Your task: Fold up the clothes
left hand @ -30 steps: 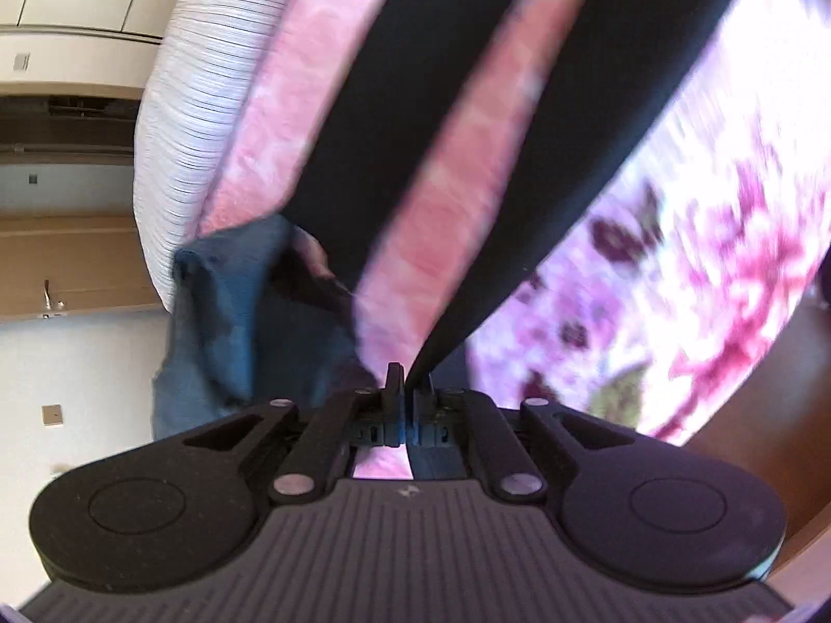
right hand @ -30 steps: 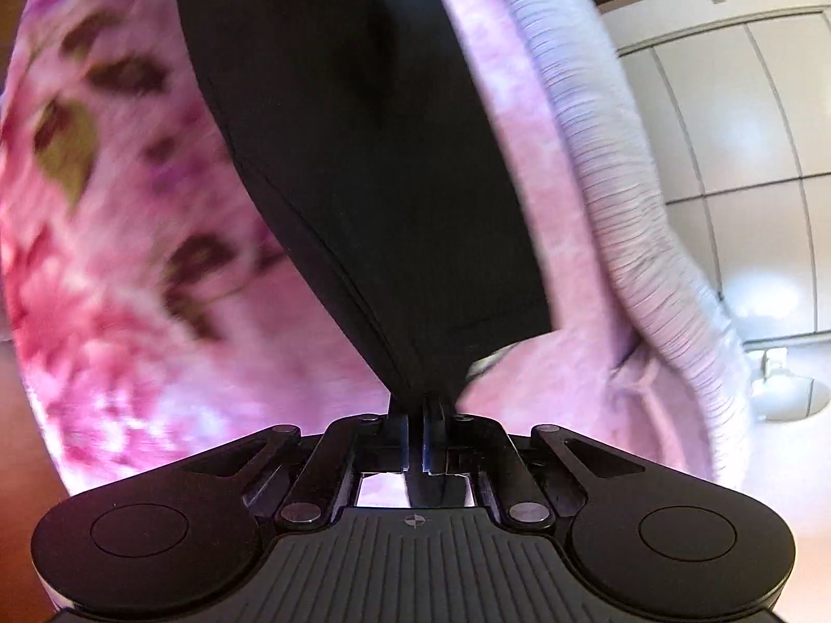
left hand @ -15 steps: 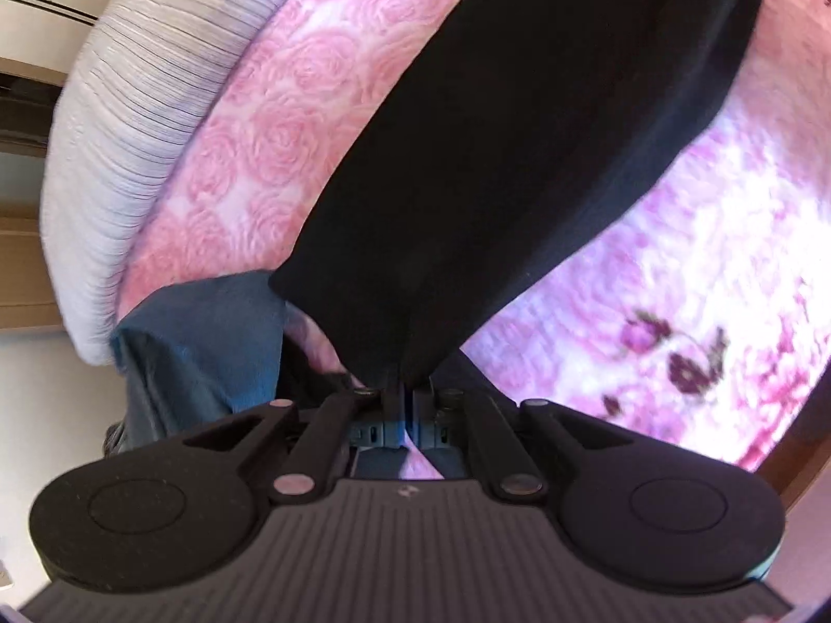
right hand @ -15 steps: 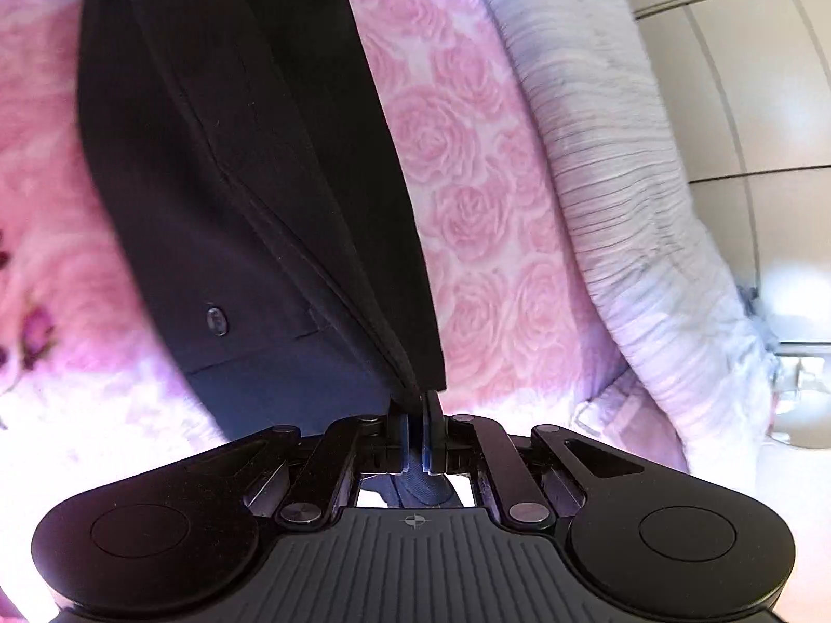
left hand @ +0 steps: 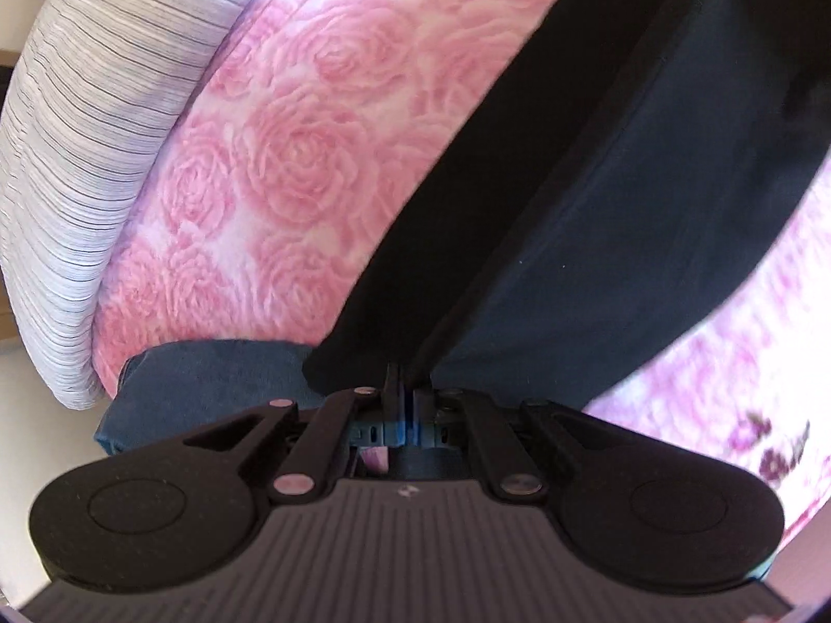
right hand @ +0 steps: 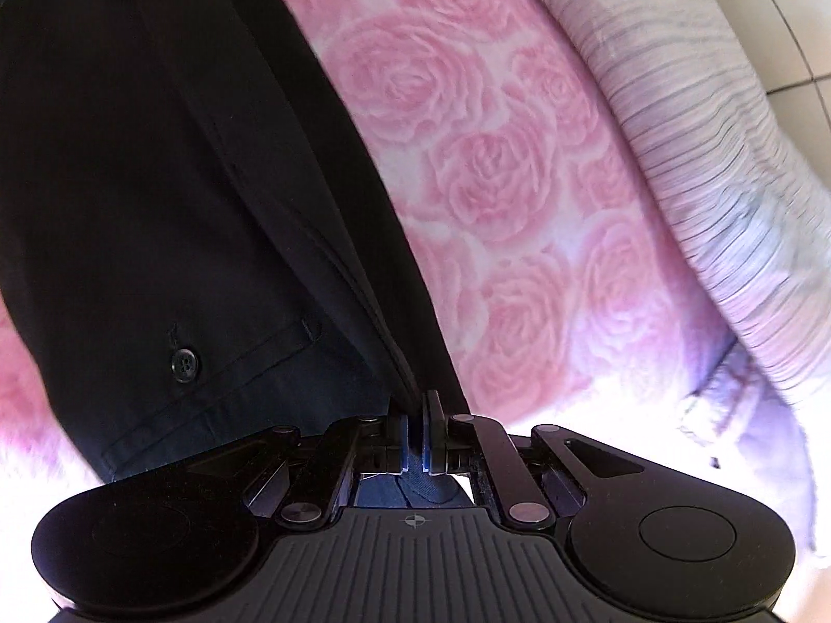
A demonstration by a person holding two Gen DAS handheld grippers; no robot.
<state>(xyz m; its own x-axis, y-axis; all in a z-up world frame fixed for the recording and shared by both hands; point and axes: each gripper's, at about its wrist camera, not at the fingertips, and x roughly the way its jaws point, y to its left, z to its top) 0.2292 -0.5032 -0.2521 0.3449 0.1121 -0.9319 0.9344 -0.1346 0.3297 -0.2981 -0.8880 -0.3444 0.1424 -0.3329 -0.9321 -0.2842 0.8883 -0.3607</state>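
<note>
A: Where are the black trousers lying from us?

B: We're pinching them in both tools, left tool and right tool clamped tight on one edge. Their long axis is running away toward one o'clock on the left, eleven on the right, over the rose bedspread.

A: Both equally near?

B: We're judging so.

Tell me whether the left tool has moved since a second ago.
Yes. The left tool, shut on the black garment, has come closer to the rose bedspread; the cabinets once visible behind the bed have left its view.
</note>
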